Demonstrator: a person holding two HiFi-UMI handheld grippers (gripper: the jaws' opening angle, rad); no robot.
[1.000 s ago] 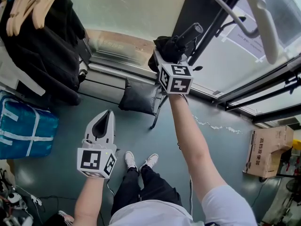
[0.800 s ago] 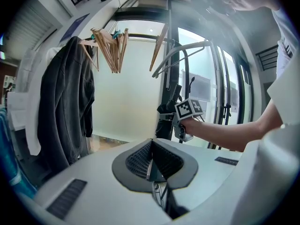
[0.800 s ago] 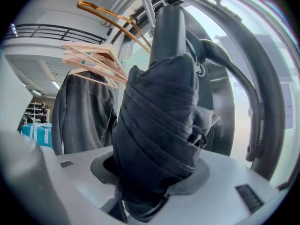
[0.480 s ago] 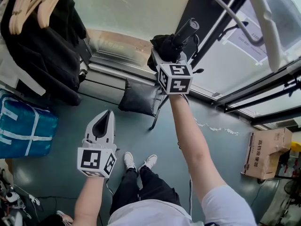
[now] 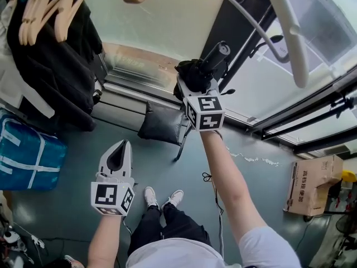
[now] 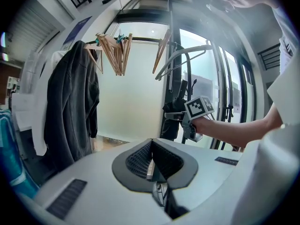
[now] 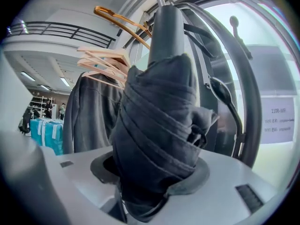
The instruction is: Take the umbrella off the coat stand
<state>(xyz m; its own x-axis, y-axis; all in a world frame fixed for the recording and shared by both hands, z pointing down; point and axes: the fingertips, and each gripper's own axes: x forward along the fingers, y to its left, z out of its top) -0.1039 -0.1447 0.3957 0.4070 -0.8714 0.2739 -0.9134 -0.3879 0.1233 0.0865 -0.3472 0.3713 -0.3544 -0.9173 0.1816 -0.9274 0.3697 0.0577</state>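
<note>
Folds of the umbrella (image 7: 157,125) bulge pinched between my right gripper (image 5: 194,81) jaws. Only the left gripper view shows my left gripper (image 6: 151,161) jaws pressed together, empty.

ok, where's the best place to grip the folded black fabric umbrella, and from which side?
Mid-canopy on the folded black fabric umbrella, below its smooth dark handle, jaws coming side-on across the long axis. The wrapped bundle is thick and looks soft, so pads should bite; the right gripper is clamped there.

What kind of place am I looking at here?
Probably an entryway or cloakroom corner: wooden hangers and a dark jacket hang at one side, a coat stand rises beside glass panels.
</note>
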